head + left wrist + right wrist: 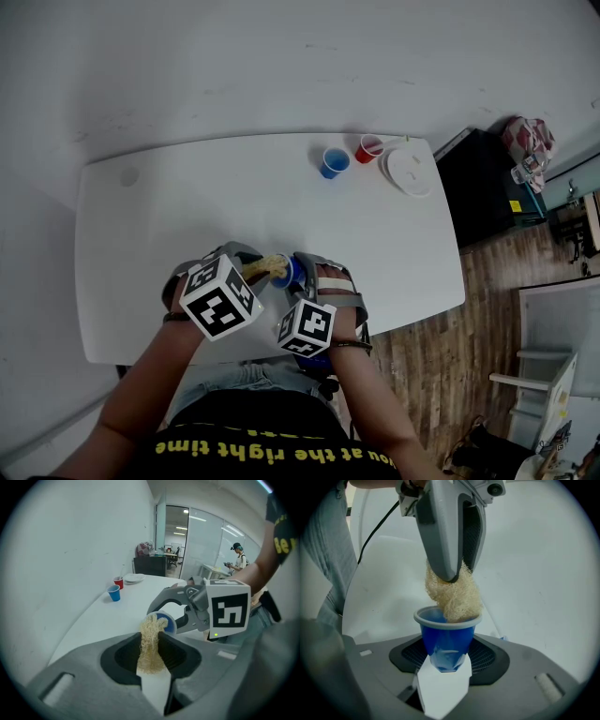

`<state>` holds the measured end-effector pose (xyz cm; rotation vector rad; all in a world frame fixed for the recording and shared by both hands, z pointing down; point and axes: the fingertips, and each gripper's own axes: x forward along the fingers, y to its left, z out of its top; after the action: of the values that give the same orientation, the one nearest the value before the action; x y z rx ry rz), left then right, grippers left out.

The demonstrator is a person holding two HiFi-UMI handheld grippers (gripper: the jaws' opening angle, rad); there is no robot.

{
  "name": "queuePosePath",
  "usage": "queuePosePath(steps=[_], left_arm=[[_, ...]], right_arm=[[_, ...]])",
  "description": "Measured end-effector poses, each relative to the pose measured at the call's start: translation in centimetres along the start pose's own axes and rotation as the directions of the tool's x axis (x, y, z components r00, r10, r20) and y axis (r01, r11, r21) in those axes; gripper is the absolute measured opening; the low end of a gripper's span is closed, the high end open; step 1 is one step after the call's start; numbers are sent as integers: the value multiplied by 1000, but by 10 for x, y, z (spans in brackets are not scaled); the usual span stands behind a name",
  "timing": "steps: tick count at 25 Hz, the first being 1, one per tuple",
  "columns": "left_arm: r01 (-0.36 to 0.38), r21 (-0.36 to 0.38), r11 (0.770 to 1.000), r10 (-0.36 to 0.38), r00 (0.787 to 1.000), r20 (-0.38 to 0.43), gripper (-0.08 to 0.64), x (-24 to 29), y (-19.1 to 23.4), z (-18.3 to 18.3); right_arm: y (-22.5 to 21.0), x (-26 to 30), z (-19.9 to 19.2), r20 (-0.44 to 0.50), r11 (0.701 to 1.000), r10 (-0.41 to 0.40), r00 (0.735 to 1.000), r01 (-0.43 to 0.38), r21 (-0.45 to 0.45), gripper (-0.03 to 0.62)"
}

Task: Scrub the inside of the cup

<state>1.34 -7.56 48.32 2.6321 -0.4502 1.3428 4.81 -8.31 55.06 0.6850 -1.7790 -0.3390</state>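
My right gripper (443, 660) is shut on a small blue cup (446, 639), held upright by its lower half, which is squeezed a little. My left gripper (151, 656) is shut on a tan fibrous scrubber (151, 644). The scrubber's (453, 595) lower end dips past the cup's rim on the right side. In the head view both grippers meet near the table's front edge, with the scrubber (267, 267) against the cup (289, 272). From the left gripper view the cup's (166, 622) mouth shows just behind the scrubber's tip.
The white table (187, 206) carries a second blue cup (333, 162), a red cup (368, 148) and stacked white plates (409, 171) at its far right. A dark cabinet (487, 183) stands beyond the table's right end. A person (238, 557) stands far off.
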Motion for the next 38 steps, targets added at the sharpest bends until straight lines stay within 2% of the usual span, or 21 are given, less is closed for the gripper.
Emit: queuePosePath(steps=[4,10,20,23,28,33,38], left_arm=[[-31,-3,1000,31,999,-38,112,1,10,-10],[25,-2,1000,-25,999,-41,112,3,-3,-14],[102,-31,994,-100,993,60,112,-11,-20,7],[83,-46,995,-78,991,108,112,-14,-13,15],[31,-114,993,-15,990,143,112,-16,5,16],[-6,-129,992,19,995,102,112,-10,17,2],[-2,-125,992,14,996,90,112,-5,15,-6]], right_arm=[[-2,-1,1,3,1000,-5,1000,5,6,262],[-10,0,-4,0,1000,-17,1000,17,21,262],[-9,-1,-8,-8,1000,-10,1000,11,21,262],[-7,-2,-7,-4,1000,-8,1000,8,23,262],[-7,-5,-4,10,999,-5,1000,5,33,262],[-8,-4,-2,17,999,-7,1000,6,45,262],[-11,-6,-3,31,997,-12,999,10,76,262]])
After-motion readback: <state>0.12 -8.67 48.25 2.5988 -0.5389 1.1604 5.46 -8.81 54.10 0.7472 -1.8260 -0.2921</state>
